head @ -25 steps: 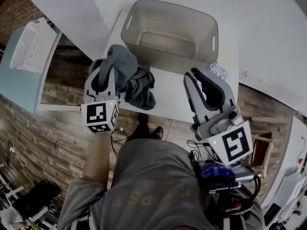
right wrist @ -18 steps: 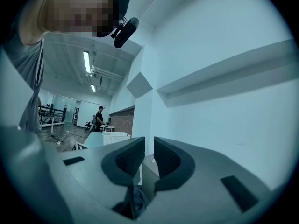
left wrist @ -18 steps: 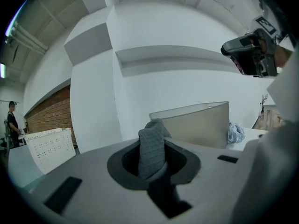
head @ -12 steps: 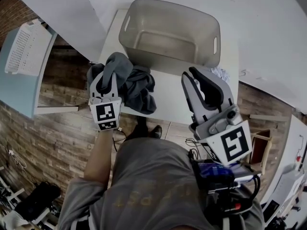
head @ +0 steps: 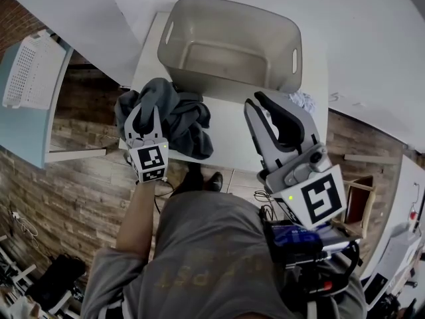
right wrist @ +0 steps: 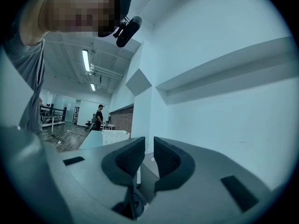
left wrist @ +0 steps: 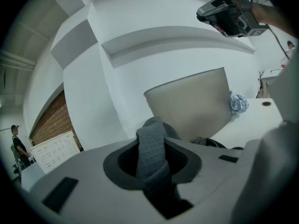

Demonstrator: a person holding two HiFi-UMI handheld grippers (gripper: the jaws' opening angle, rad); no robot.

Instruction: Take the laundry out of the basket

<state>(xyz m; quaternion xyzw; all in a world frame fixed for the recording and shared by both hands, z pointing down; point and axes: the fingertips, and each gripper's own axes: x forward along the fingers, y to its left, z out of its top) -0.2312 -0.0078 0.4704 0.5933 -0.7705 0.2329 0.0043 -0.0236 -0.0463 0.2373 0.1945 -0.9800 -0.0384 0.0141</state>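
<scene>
1. Head view: the grey laundry (head: 184, 115) lies heaped on the near left corner of the white worktop (head: 232, 141), outside the basket (head: 232, 6) and just in front of it. The left tool (head: 147, 111) sits at the heap's near edge, its jaws buried in the cloth. The right tool (head: 257, 100) hovers over the worktop's right part, apart from the laundry, pointing toward the basket's near wall. A small patterned cloth (head: 304, 100) lies to the right of the basket.

2. Left gripper view: the left tool (left wrist: 152, 158) is clamped on a ribbed fold of laundry (left wrist: 151, 136) that stands up between its jaws; the jaws have just been easing apart, with the fold between them and both pads on it. Beyond stands the basket (left wrist: 191, 101), with the patterned cloth (left wrist: 238, 102) beside it on the worktop (left wrist: 254, 122).

3. Right gripper view: the right tool (right wrist: 148, 160) is all but closed, with a thin slit between the pads and nothing in it. It faces a white wall.
</scene>
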